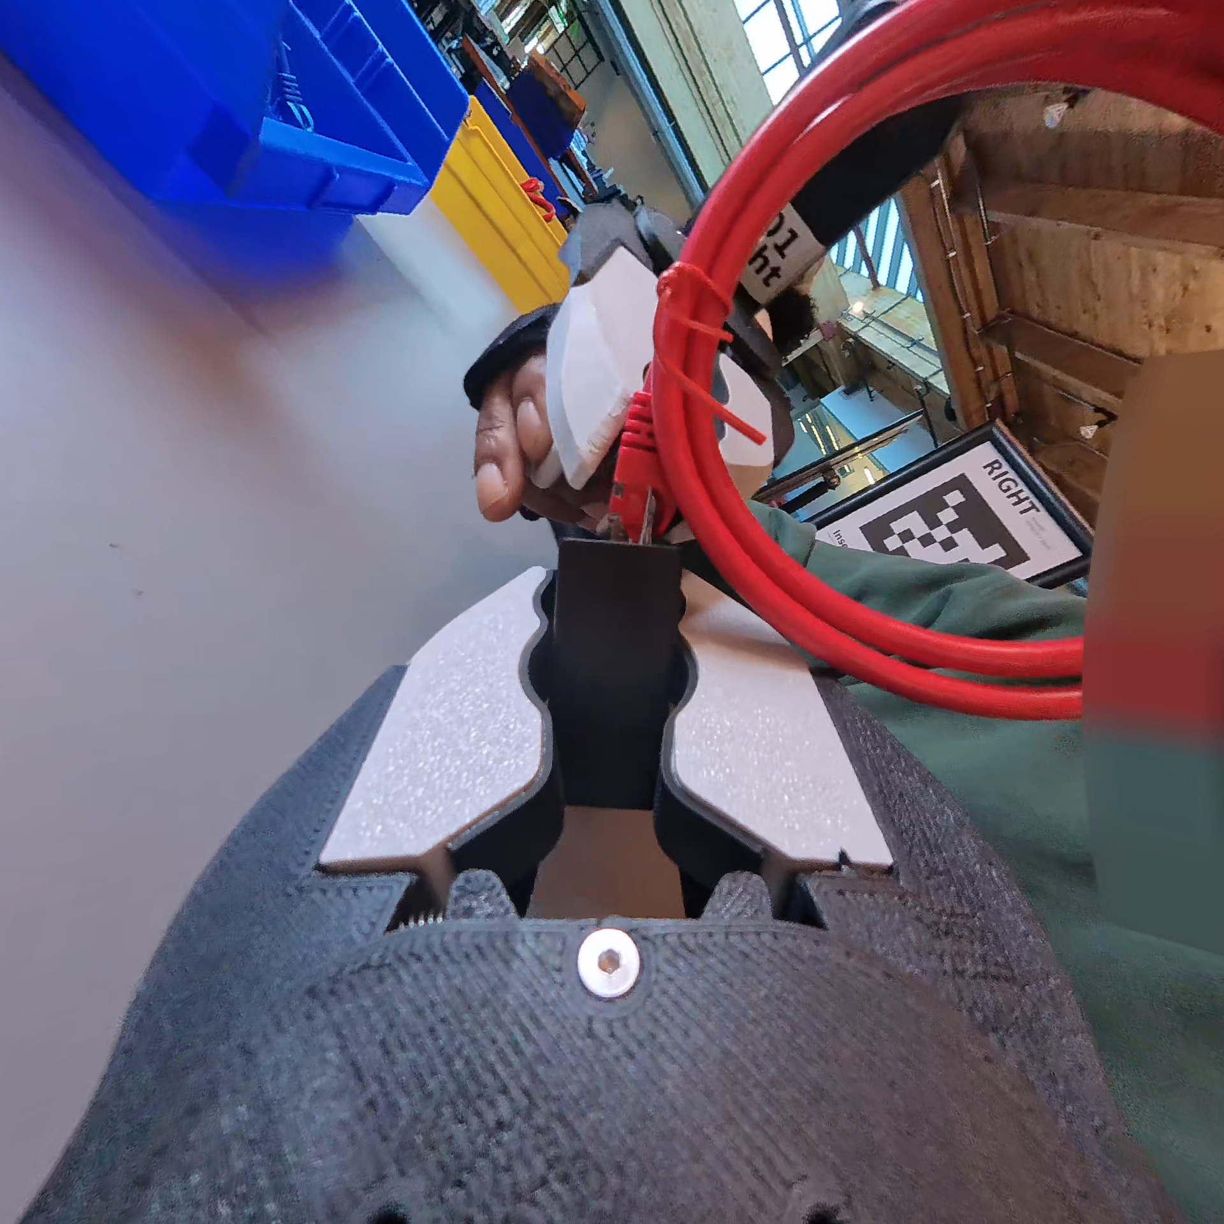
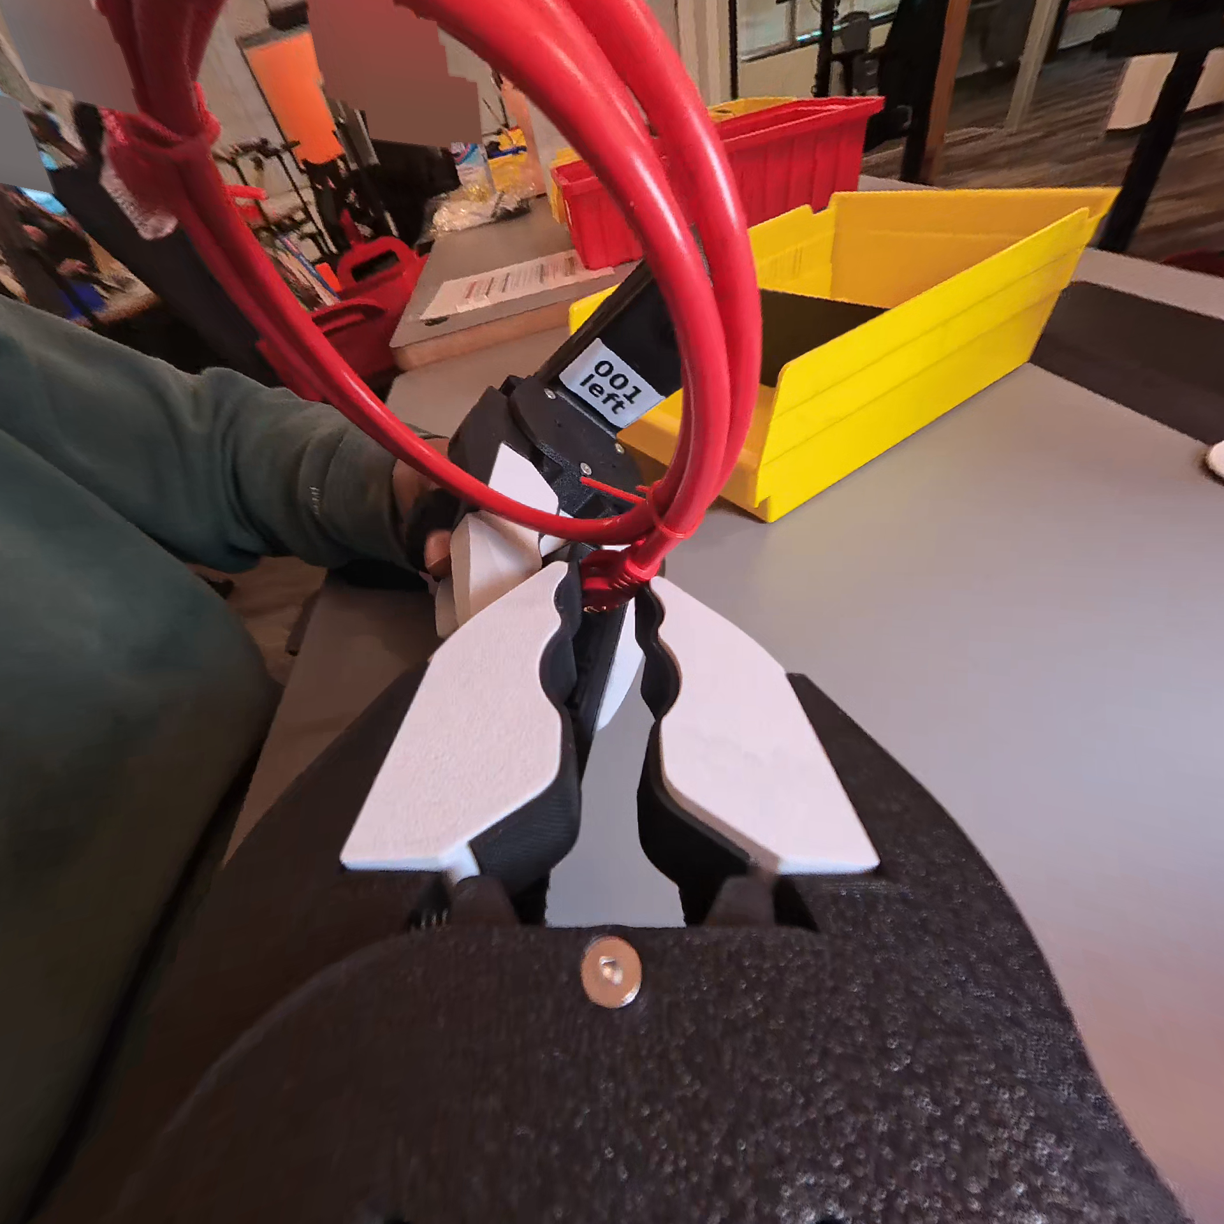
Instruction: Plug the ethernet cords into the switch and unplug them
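My left gripper (image 1: 616, 596) is shut on the black switch (image 1: 612, 695) and holds it upright above the grey table. My right gripper (image 2: 606, 586) is shut on the red ethernet plug (image 2: 612, 579). In the left wrist view the plug (image 1: 632, 457) points down, with its tip at the switch's top edge. I cannot tell if it is seated in a port. The red cord is a coil (image 1: 689, 384) bound with a red zip tie. It loops up over both grippers in the right wrist view (image 2: 722, 331). The switch (image 2: 599, 662) shows between my right fingers.
A yellow bin (image 2: 894, 331) stands on the grey table (image 2: 927, 662), with a red bin (image 2: 762, 172) behind it. A blue bin (image 1: 218, 112) and a yellow bin (image 1: 497, 218) show in the left wrist view. A framed marker sign (image 1: 960, 523) stands behind the person's green sleeve (image 2: 165, 463). My right fingertips sit around 4 cm from my left ones.
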Available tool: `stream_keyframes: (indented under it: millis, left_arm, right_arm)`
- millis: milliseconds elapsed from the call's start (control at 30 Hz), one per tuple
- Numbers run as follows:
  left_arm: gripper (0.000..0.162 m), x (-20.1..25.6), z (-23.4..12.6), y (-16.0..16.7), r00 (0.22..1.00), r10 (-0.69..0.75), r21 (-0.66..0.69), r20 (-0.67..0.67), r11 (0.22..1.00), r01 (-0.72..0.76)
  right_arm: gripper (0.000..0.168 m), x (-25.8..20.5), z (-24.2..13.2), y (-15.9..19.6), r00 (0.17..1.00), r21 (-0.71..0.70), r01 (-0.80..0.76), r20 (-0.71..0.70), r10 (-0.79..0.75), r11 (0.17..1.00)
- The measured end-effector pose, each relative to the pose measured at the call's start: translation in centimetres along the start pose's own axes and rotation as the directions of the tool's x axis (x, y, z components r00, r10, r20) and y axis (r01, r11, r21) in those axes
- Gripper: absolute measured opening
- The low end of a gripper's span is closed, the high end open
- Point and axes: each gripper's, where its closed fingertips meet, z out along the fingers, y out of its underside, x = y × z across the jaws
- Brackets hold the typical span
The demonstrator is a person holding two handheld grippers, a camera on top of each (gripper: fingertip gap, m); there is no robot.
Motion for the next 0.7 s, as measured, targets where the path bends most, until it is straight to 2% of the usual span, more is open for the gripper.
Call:
stream_keyframes:
  millis: [67, 100, 133, 167, 200, 267, 400, 567, 633, 700]
  left_arm:
    - [0.03, 0.0, 0.1, 0.3, 1.0, -0.004, -0.02, -0.004, 1.0, 0.004]
    - [0.03, 1.3, -0.1, 0.4, 0.996, 0.004, -0.019, -0.086, 1.0, -0.006]
    - [0.029, 2.7, -0.3, 0.1, 0.99, -0.001, -0.004, -0.14, 1.0, 0.0]
    - [0.029, 3.1, -0.3, 0.5, 0.992, 0.059, -0.017, -0.115, 0.998, -0.062]
    - [0.03, 2.8, -0.2, 0.9, 0.991, 0.115, -0.037, -0.071, 0.992, -0.118]
    - [0.029, 2.6, -0.4, 0.6, 0.993, 0.082, -0.027, -0.088, 0.996, -0.085]
    - [0.029, 2.5, -1.3, -0.5, 0.99, 0.071, 0.027, -0.123, 0.997, -0.068]
    - [0.029, 2.6, -1.8, -1.3, 0.99, 0.097, 0.072, -0.105, 0.993, -0.09]
    - [0.029, 2.3, -1.7, -1.2, 0.991, 0.088, 0.067, -0.1, 0.994, -0.081]
    - [0.029, 2.1, -1.5, -1.0, 0.992, 0.071, 0.059, -0.1, 0.996, -0.066]
  right_arm:
    - [0.015, 0.4, -0.4, -0.1, 0.995, 0.039, -0.091, 0.048, 0.089, 0.995]
    - [0.013, 2.4, -1.4, -0.1, 0.994, 0.06, -0.101, -0.039, 0.104, 0.993]
    - [0.013, 3.5, -2.6, -0.3, 0.988, 0.091, -0.148, -0.042, 0.152, 0.985]
    - [0.013, 3.0, -3.4, -0.7, 0.981, 0.112, -0.194, 0.015, 0.193, 0.975]
    - [0.014, 2.0, -3.4, -0.7, 0.989, 0.086, -0.145, 0.01, 0.144, 0.986]
    - [0.014, 0.4, -3.3, -1.5, 0.996, 0.042, -0.089, 0.012, 0.088, 0.995]
    - [0.014, 3.7, -7.9, -5.5, 0.982, 0.122, -0.149, -0.095, 0.161, 0.981]
    - [0.014, 9.5, -17.0, -7.7, 0.9, 0.039, -0.134, -0.413, 0.138, 0.99]
    - [0.014, 12.1, -20.7, -7.4, 0.839, -0.05, -0.202, -0.524, 0.147, 0.978]
    - [0.014, 14.8, -24.1, -5.6, 0.766, -0.18, -0.33, -0.625, 0.151, 0.927]
